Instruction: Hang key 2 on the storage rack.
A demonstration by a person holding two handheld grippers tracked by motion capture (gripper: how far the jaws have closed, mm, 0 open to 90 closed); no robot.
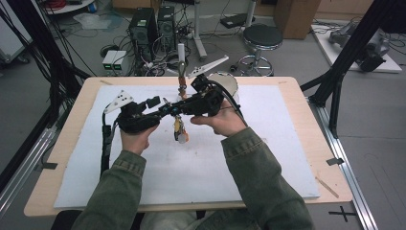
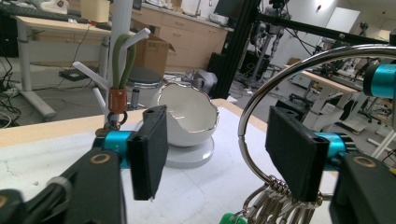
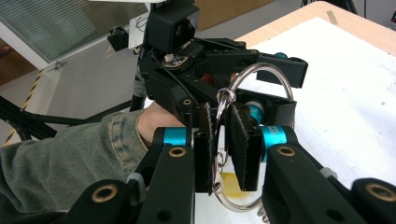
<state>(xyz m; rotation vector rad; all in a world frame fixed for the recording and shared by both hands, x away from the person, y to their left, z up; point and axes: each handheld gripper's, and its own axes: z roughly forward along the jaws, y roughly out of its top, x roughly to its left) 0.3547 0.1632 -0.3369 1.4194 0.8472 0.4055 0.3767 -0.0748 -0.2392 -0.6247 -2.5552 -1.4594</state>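
Black jaws of right gripper point(image 3: 219, 149) are clamped on metal key ring point(image 3: 243, 79), lower centre of right gripper view.
Left gripper point(image 2: 215, 154) is seen half-closed around the same ring, right pad at its wire, left pad apart. White bowl point(image 2: 189, 116) is seen mid-frame behind, carabiner point(image 2: 118, 100) at upper left.

Right claw point(image 3: 220, 144) clamped on metal ring point(image 3: 261, 74)

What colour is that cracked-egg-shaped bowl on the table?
The bowl is white with a thin golden jagged rim, seen best in the left gripper view.
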